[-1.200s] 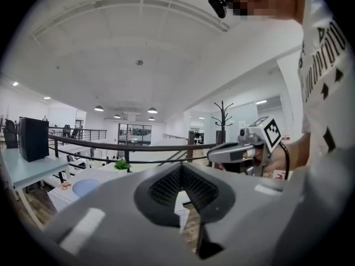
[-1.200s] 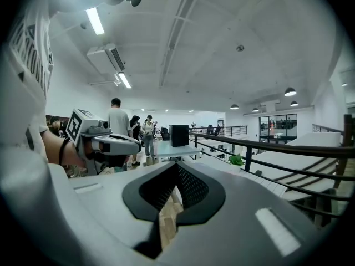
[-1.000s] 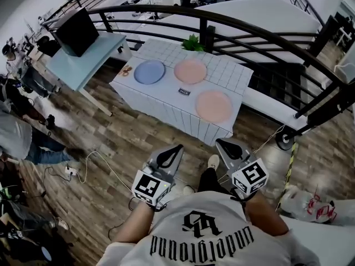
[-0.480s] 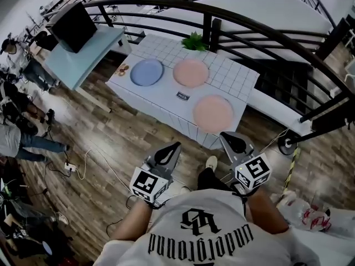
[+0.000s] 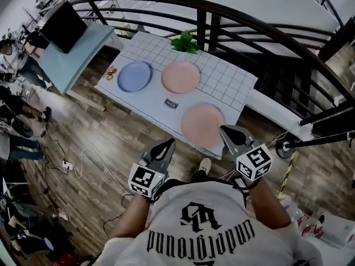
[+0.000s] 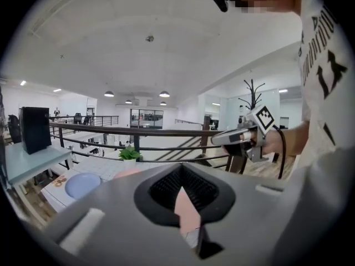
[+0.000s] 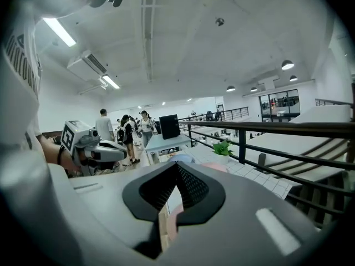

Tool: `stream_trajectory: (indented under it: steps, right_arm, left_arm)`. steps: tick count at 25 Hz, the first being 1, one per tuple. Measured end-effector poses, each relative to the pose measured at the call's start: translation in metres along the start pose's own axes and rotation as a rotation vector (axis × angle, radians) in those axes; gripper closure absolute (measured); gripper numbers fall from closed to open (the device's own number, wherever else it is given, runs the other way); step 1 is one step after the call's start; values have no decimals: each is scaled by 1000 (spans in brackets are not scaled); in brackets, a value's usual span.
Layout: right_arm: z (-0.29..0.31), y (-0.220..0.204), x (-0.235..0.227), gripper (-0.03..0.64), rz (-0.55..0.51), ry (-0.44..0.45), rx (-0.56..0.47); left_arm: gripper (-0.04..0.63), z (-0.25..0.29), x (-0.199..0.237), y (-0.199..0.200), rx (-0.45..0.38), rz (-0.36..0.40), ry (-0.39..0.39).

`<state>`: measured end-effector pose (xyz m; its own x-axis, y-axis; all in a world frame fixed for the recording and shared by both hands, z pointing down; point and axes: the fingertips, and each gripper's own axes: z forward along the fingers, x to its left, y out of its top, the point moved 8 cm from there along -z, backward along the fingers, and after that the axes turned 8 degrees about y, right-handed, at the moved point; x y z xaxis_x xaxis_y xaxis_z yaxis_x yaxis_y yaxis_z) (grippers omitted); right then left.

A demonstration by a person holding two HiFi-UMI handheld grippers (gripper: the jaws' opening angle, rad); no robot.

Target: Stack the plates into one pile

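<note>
Grey claws, left [image 5: 170,142] and right [image 5: 224,129], both clenched and empty, just short of the bench [image 5: 222,79]; nearest pink plate [image 5: 202,124] lies at the front edge; second pink plate [image 5: 180,76] and blue plate [image 5: 134,76] beyond, unstacked; closed tips arriving low would likely shove the near plate rather than grip it.

A table [image 5: 224,82] under a white cloth with a grid pattern stands on a wooden floor [image 5: 119,143]. Three plates lie flat on it, none touching: a blue plate [image 5: 134,76] at the left, a pink plate [image 5: 180,77] just beside it, and a second pink plate [image 5: 202,124] near the front edge. A green plant [image 5: 184,42] stands at the far edge, a small dark card [image 5: 171,102] lies between the plates, and something small and orange [image 5: 110,72], too small to tell what, sits at the left end.
</note>
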<state>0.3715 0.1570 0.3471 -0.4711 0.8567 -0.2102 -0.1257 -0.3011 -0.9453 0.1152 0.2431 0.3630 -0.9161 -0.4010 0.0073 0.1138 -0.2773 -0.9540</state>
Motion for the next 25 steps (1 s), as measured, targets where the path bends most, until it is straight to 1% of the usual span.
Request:
stream_trajectory:
  steps: [3, 9, 12, 15, 19, 22, 25]
  right_arm:
    - [1, -4, -30, 615, 18, 0, 26]
    - [13, -32, -72, 615, 91, -23, 118]
    - [23, -48, -86, 615, 117, -29, 170]
    - [30, -64, -102, 614, 149, -46, 206]
    - [41, -89, -126, 612, 225, -77, 260]
    - [50, -109, -142, 583, 266, -92, 310]
    - [59, -131, -156, 559, 324, -106, 357]
  left_arm:
    - [546, 20, 2, -7, 29, -16, 21]
    - [546, 59, 17, -15, 67, -39, 19]
    - [546, 77, 26, -21, 81, -54, 6]
    - [546, 95, 35, -33, 113, -86, -11]
    - [546, 115, 48, -45, 152, -110, -27]
    - [546, 128, 56, -55, 179, -126, -35]
    - [546, 142, 62, -71, 228, -129, -52]
